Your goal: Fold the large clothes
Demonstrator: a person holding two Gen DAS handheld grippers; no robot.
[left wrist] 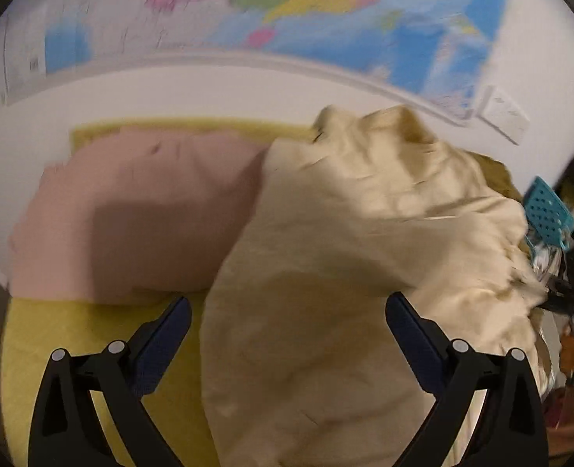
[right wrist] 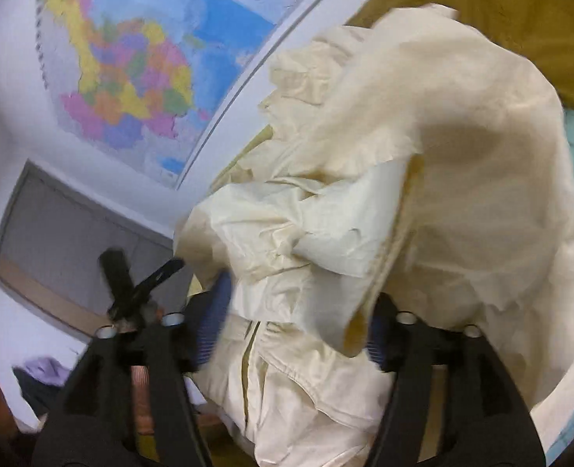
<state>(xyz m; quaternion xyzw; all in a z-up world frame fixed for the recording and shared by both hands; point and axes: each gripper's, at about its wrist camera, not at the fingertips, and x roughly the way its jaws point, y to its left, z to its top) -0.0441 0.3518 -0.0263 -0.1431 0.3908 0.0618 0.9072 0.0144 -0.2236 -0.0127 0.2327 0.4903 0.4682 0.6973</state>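
Cream garment (left wrist: pixel 365 257) lies crumpled on yellow sheet (left wrist: pixel 73 334), beside pink cloth (left wrist: pixel 131 210). Your left gripper (left wrist: pixel 287 311) hovers wide apart over it, gripping nothing. Your right gripper (right wrist: pixel 294 311) stands parted, cream fabric bunched loosely between its fingers

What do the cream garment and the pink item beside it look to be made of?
Cream garment: thin woven cloth, probably cotton or a blend, matte; it holds sharp creases and shows a stitched placket. Pink item: soft matte fabric, smoother and plumper, possibly a folded knit or a pillow; motion blur leaves that open.
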